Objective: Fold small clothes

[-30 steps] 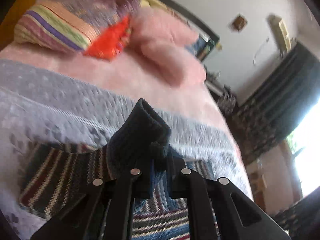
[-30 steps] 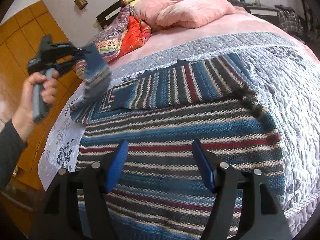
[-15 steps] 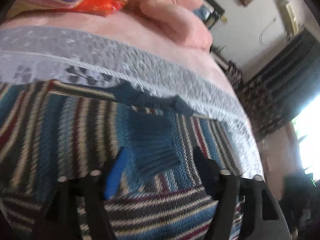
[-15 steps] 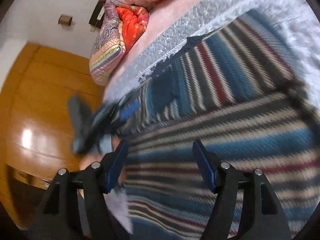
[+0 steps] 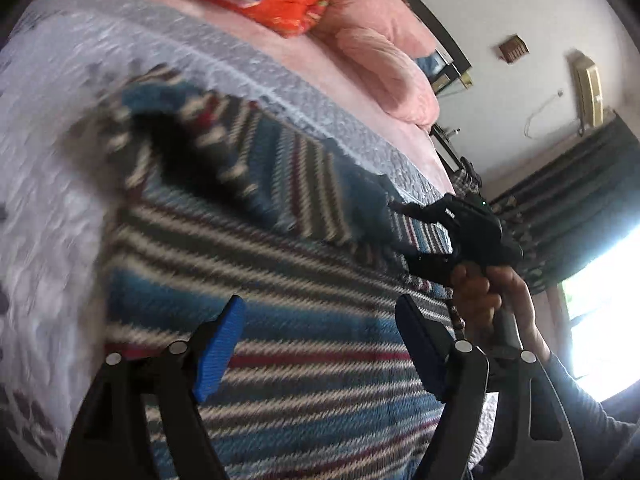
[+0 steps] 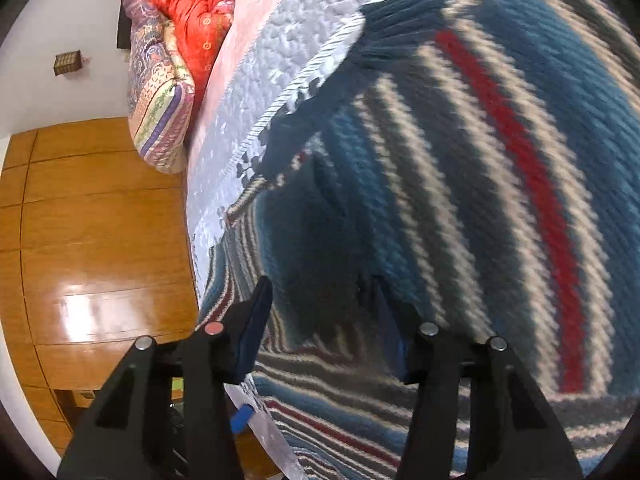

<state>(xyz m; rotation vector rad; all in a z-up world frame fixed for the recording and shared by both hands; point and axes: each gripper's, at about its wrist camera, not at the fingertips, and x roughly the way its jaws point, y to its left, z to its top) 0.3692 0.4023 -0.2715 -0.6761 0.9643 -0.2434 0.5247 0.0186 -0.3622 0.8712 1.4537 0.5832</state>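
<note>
With my left tool (image 5: pixel 316 344) and right tool (image 6: pixel 320 320) both released over the striped sweater (image 5: pixel 320 280), I judged the folded sleeve (image 6: pixel 320 208) needed flattening squarely.

Both wrist views look down close over a striped sweater (image 5: pixel 304 264) on a bed (image 6: pixel 256 92). The left view faces right towards the curtains (image 5: pixel 580 200); the right faces left towards a wooden wardrobe (image 6: pixel 100 240).

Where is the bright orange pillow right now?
The bright orange satin pillow sits at the head of the bed, upper left in the right wrist view, tucked between the striped patterned cushion and the pink fuzzy blanket.
</note>
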